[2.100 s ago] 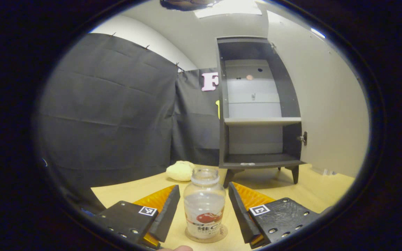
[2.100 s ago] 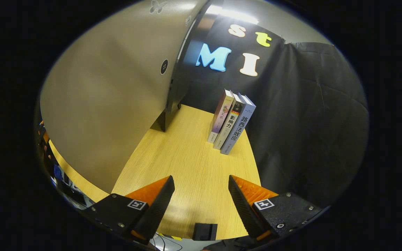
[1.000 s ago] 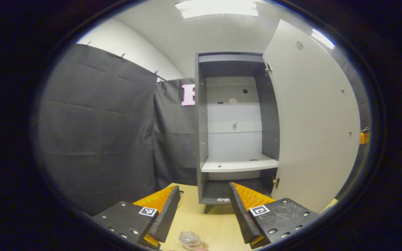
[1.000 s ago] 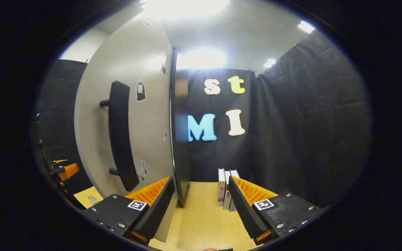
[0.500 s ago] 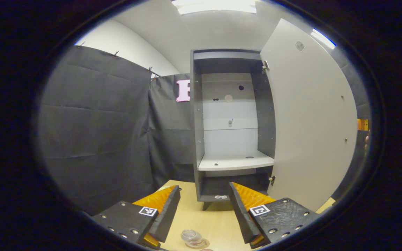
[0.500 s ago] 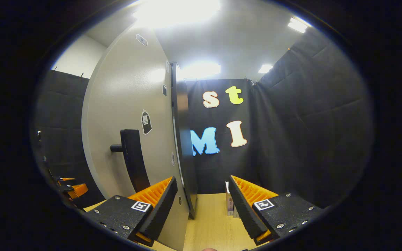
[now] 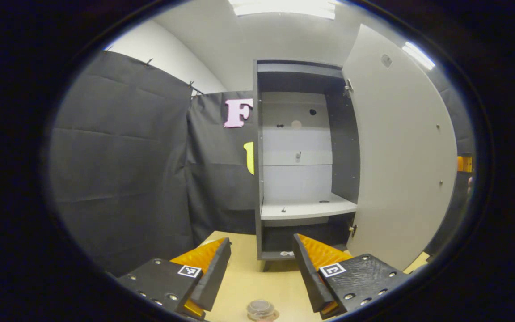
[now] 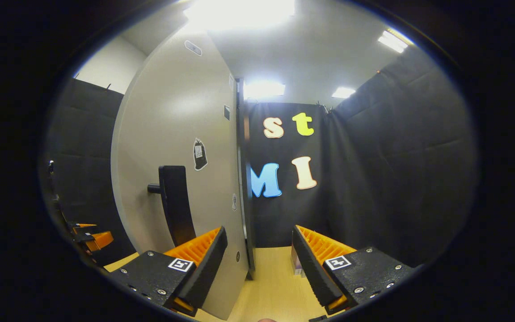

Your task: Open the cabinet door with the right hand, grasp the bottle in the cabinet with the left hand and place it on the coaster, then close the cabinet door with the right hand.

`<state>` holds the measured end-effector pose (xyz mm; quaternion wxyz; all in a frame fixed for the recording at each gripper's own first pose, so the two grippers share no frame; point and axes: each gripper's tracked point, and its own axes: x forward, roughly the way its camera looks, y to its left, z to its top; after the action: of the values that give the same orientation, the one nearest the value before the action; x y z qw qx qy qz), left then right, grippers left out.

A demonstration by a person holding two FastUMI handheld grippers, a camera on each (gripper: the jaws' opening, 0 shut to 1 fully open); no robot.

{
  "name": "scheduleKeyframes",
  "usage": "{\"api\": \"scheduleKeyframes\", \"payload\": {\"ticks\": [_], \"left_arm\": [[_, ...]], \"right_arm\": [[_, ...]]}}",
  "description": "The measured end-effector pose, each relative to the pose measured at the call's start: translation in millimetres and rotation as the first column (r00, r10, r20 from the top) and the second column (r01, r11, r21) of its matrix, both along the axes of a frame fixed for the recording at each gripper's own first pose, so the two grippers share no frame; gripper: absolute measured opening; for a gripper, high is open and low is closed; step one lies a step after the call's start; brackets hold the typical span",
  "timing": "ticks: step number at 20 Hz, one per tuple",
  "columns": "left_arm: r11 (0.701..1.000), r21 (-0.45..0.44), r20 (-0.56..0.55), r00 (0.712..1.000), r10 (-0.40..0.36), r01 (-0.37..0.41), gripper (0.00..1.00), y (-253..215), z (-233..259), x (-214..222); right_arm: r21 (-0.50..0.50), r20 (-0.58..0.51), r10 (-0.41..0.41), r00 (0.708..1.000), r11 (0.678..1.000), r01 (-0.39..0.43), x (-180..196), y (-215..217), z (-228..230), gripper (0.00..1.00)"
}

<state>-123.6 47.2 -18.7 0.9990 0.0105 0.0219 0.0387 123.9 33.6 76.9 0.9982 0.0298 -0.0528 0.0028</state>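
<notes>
The dark cabinet [image 7: 302,76] stands open, and its pale shelf [image 7: 307,209] holds no bottle. Its light door [image 7: 400,156] is swung out to the right. The clear bottle [image 7: 260,307] stands on the table at the bottom edge of the left gripper view, below my left gripper [image 7: 262,264], which is open and holds nothing. In the right gripper view the door's outer face [image 8: 172,116] carries a black bar handle [image 8: 175,203]. My right gripper [image 8: 259,264] is open, with its left finger just in front of the handle's lower end.
The wooden table [image 8: 273,290] runs under both grippers. Books [image 8: 294,264] peek out behind the right gripper's right finger. My left gripper [image 8: 90,238] appears far left past the door's edge. Black cloth walls close in on both sides.
My left gripper has let go of the bottle and risen above it. My right gripper has lifted from the table to face the door's handle, edging slightly closer in the last half second.
</notes>
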Motion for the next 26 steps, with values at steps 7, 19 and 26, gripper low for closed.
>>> {"api": "scheduleKeyframes", "payload": {"ticks": [7, 19, 26], "left_arm": [[0.999, 0.008, -0.012, 0.999, -0.037, 0.038, 0.85, 40, -13, 12], [0.998, 0.069, 0.005, 1.0, -0.005, 0.004, 0.84, 61, 9, 23], [0.997, 0.074, 0.03, 1.0, -0.01, 0.007, 0.85, 50, 22, 13]], "right_arm": [[0.028, 0.009, -0.004, 1.0, 1.0, 0.004, 5, 55, -1, 0.91], [0.155, 0.043, 0.18, 0.983, 0.971, -0.184, 54, 148, -12, 0.92], [0.149, 0.057, 0.247, 0.967, 0.956, -0.253, 63, 179, -2, 0.95]]}}
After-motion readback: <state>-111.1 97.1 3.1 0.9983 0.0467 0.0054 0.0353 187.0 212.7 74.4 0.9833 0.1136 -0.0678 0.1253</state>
